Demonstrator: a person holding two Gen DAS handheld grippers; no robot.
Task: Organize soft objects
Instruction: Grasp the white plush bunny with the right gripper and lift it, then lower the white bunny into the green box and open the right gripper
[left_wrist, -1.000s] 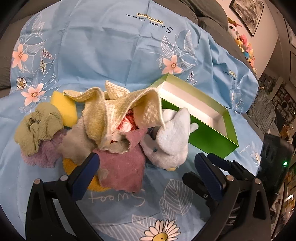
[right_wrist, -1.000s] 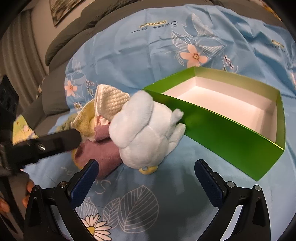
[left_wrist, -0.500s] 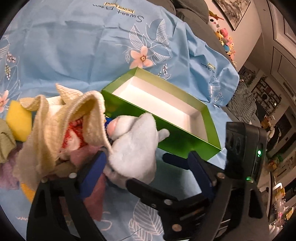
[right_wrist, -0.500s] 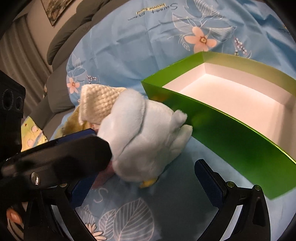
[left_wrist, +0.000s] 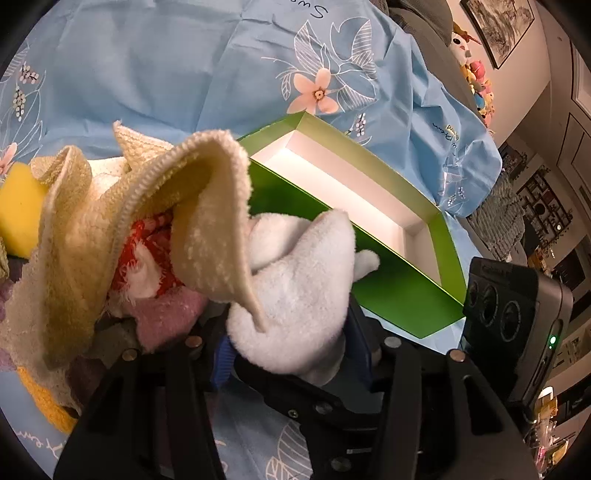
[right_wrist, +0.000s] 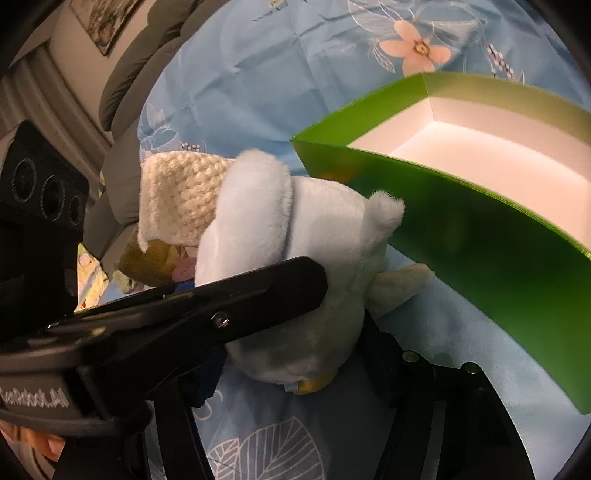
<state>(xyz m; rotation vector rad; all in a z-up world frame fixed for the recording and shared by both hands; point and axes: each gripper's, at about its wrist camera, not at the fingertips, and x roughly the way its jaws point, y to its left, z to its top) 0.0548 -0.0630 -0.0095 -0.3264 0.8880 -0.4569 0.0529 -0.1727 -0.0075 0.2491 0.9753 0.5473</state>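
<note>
A pale blue-white plush toy (left_wrist: 295, 295) lies against the near wall of an open green box (left_wrist: 406, 295) with a white inside. Both grippers close around the plush. My left gripper (left_wrist: 291, 354) has its blue pads on either side of it. My right gripper (right_wrist: 291, 354) also pinches it from below (right_wrist: 303, 266), with the left gripper's black finger (right_wrist: 221, 306) crossing in front. A cream knitted cloth (left_wrist: 110, 236) drapes over the heap of soft cloths (left_wrist: 162, 317) to the left. The box (right_wrist: 480, 236) holds nothing visible.
A yellow sponge (left_wrist: 18, 206) sits at the far left of the heap. A blue flowered sheet (left_wrist: 184, 74) covers the sofa. A wall picture and small toys (left_wrist: 476, 70) are at the far right.
Both grippers have moved in on the plush toy and shut on it; they were open and apart from it a second ago. The plush now fills the near view.
</note>
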